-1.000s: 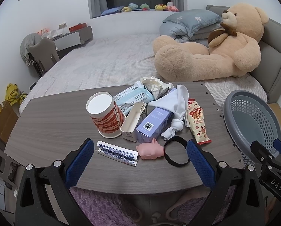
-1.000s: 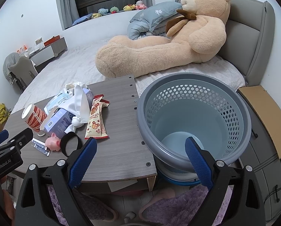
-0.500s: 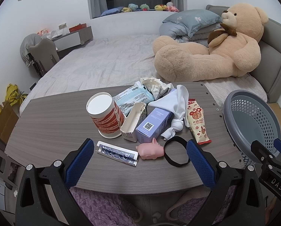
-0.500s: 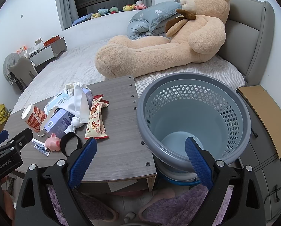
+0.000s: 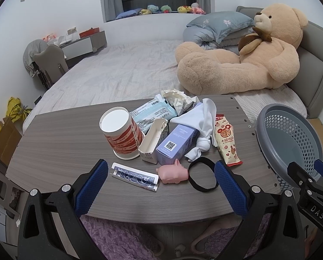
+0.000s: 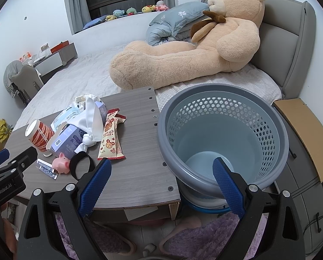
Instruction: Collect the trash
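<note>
Both grippers, left (image 5: 161, 182) and right (image 6: 161, 178), are held apart, empty; trash is piled left of the basket (image 6: 223, 91).

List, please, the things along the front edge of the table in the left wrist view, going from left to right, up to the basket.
Playing card box → pink pig toy → black band → snack packet, which lies a little further back → grey basket, beside the table.
</note>
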Demonstrator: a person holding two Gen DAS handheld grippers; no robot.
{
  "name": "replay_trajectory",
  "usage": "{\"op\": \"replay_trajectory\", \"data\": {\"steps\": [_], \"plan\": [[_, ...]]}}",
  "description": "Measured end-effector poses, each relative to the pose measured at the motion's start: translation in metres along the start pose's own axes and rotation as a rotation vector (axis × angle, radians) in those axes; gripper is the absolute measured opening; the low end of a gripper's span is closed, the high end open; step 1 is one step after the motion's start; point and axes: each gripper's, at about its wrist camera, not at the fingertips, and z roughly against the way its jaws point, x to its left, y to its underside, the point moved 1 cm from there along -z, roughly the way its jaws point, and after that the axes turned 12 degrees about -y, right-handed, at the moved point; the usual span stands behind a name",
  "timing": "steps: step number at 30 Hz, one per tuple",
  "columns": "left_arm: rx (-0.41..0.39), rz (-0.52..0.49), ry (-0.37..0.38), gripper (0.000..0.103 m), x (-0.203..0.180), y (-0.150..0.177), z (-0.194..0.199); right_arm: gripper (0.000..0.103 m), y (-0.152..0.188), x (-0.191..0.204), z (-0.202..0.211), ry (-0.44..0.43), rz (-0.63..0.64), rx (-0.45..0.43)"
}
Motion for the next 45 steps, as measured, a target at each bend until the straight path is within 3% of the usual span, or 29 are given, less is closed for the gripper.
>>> {"op": "replay_trajectory", "data": {"steps": [23, 32, 38, 45], "plan": [[0.014, 0.006, -0.035, 0.097, 0.009, 0.007, -0.012, 0.090, 0.004, 0.002, -0.007, -0.028, 0.012, 0.002], [0.070, 0.074, -0.074, 0.097, 0.041, 0.014, -0.044, 0.090, 0.002, 0.014, -0.041, -0.074, 0.058, 0.055], [0.066, 0.109, -0.090, 0.097, 0.056, 0.010, -0.055, 0.090, -0.012, 0.020, -0.068, -0.124, 0.049, 0.062], [0.072, 0.127, -0.105, 0.097, 0.060, 0.005, -0.069, 0.090, -0.027, 0.029, -0.109, -0.110, 0.074, 0.125]]}}
